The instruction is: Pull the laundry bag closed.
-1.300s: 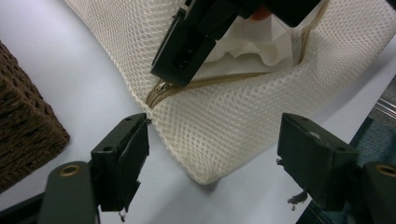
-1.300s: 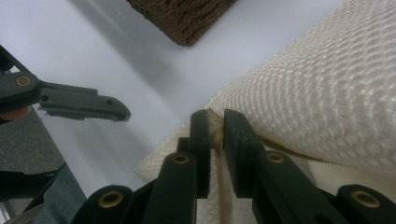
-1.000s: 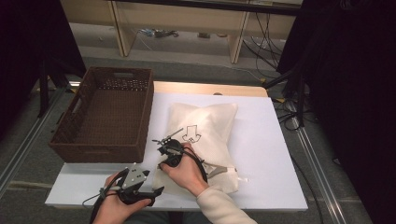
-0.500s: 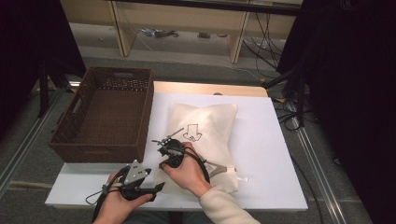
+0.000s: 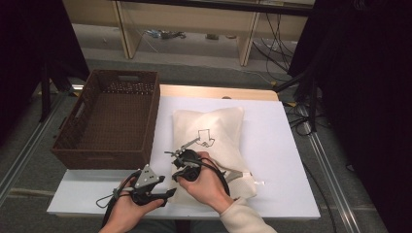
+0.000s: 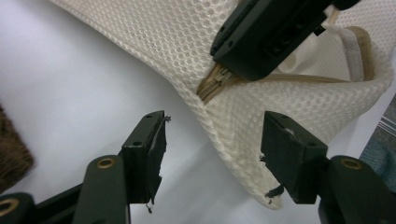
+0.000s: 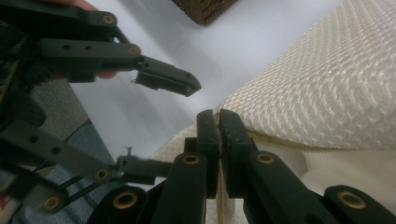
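Bag [image 5: 214, 141]: cream, honeycomb mesh weave, black line drawing at its centre; tan zipper [image 6: 219, 81] and tan strap along the edge. Basket [image 5: 109, 121] at 9 o'clock of bag: dark brown wicker. Table [image 5: 286, 145]: white top. Both grippers: black jaws, brass-coloured pivot pins. Left gripper [image 5: 160, 194]: grey top plate. Sleeve [image 5: 243, 216]: cream.

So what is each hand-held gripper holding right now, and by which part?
The right hand-held gripper is shut on the mesh bag at its zipper end. The left hand-held gripper straddles the bag's corner, jaws closing, not gripping.
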`<state>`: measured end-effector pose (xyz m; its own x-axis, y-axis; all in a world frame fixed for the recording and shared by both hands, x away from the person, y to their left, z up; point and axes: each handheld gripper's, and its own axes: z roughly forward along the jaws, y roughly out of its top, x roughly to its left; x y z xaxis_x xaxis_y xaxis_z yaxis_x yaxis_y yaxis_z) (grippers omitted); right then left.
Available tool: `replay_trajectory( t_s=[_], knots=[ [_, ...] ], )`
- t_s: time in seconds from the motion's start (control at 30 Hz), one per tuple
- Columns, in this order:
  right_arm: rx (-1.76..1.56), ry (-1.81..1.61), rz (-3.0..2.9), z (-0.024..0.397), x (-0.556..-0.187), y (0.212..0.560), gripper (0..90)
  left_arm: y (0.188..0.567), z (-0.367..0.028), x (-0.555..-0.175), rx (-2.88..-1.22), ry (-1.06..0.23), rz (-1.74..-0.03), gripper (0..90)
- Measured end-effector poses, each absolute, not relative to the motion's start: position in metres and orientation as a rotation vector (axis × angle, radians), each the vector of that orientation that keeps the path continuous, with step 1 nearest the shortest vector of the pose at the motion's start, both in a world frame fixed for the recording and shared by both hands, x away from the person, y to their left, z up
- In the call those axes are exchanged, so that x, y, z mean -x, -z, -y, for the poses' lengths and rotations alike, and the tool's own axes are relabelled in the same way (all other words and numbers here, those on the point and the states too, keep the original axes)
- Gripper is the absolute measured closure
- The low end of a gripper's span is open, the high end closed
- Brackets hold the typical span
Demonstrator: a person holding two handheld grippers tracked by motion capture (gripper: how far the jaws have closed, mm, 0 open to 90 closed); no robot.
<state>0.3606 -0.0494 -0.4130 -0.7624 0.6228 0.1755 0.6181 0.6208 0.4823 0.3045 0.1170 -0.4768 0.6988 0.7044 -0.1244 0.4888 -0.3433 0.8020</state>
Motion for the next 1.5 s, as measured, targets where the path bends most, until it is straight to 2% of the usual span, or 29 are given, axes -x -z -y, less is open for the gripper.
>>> replay_trajectory(
  t_s=[0.2,0.43,0.5,0.67,0.9,1.13,1.5],
  knots=[
    [-1.109,-0.857,-2.814,0.063,-0.353,0.413,88.5,0.479,-0.108,-0.309,-2.055,-0.276,-0.885,41.4],
    [-1.078,-0.858,-2.813,0.071,-0.353,0.412,88.5,0.479,-0.099,-0.314,-2.093,-0.254,-0.828,47.1],
    [-1.073,-0.871,-2.812,0.071,-0.354,0.413,88.5,0.479,-0.098,-0.316,-2.093,-0.286,-0.803,48.3],
    [-1.103,-0.88,-2.809,0.069,-0.35,0.414,88.5,0.48,-0.095,-0.322,-2.1,-0.234,-0.82,52.6],
    [-1.1,-0.897,-2.816,0.069,-0.35,0.414,88.5,0.478,-0.093,-0.327,-2.106,-0.243,-0.8,63.9],
    [-1.108,-0.896,-2.808,0.072,-0.351,0.412,88.5,0.475,-0.093,-0.328,-2.097,-0.228,-0.837,81.3],
    [-1.174,-0.914,-2.784,0.076,-0.352,0.408,88.5,0.468,-0.094,-0.325,-2.031,-0.229,-0.894,84.2]
  ],
)
